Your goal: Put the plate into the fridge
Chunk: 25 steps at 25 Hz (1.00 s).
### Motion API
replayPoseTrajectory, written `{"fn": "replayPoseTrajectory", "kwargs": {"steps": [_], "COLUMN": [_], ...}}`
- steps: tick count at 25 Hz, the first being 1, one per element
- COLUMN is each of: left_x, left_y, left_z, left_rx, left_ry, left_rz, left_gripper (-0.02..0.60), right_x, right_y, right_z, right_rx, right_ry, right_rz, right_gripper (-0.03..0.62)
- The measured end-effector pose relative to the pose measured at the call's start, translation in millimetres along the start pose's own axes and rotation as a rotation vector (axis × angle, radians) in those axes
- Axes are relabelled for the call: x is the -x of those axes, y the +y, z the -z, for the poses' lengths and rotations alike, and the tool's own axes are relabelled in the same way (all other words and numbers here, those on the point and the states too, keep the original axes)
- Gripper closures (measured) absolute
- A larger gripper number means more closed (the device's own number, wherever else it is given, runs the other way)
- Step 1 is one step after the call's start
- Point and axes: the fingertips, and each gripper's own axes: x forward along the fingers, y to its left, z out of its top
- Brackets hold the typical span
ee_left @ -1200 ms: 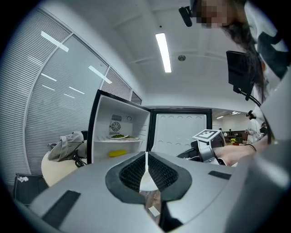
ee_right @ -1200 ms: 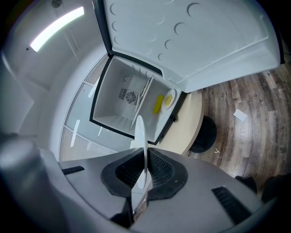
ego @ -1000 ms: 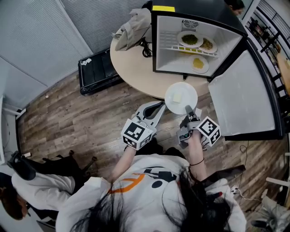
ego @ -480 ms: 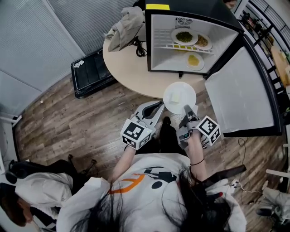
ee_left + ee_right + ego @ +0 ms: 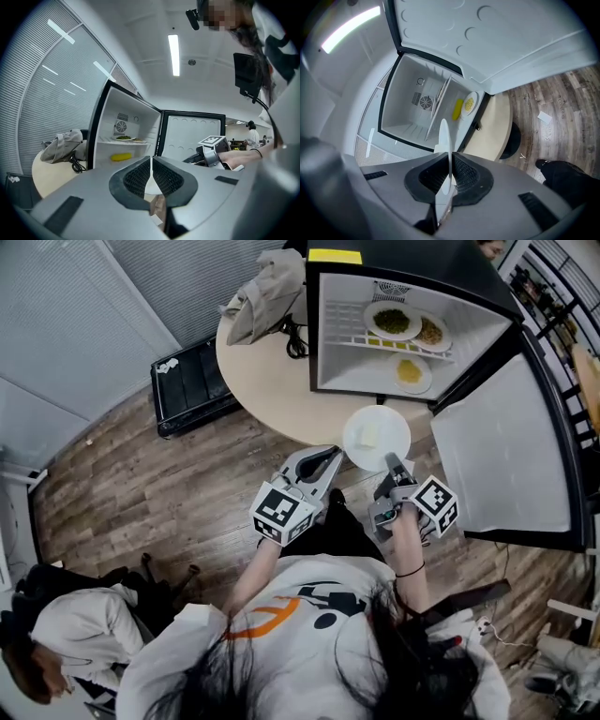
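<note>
A white plate with a pale yellow piece of food on it hangs level over the near edge of the round table. It is just in front of the open mini fridge. My right gripper is shut on its near rim; in the right gripper view the plate stands edge-on between the pads. My left gripper meets the plate's left rim, and a thin white edge shows between its closed pads. The fridge shelf holds a plate of greens and a second plate; a plate of yellow food lies below.
The fridge door stands swung open on the right. A grey bag and a black cable lie on the table left of the fridge. A black case sits on the wooden floor. A seated person is at the lower left.
Both grippers have carried the plate a little closer to the fridge opening. The grip on the plate looks the same.
</note>
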Motion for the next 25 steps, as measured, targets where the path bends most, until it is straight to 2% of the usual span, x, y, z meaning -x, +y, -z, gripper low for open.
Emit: {"fn": "replayPoseTrajectory", "kwargs": {"steps": [12,25], "left_x": [-49.0,-96.7], "left_y": [37.9,77.2], "left_z": [-1.8,0.1], "left_rx": [0.033,0.062], "left_ry": [0.014,0.048], "left_rz": [-0.033,-0.073], "left_gripper": [0.569,0.569], "right_x": [-61.5,-154.5], "right_y": [-5.6,-12.3], "right_z": [-46.7,-81.8], "right_rx": [0.013,0.047], "right_ry": [0.03,0.109], "right_rz": [0.033,0.074], "right_gripper": [0.568,0.568]}}
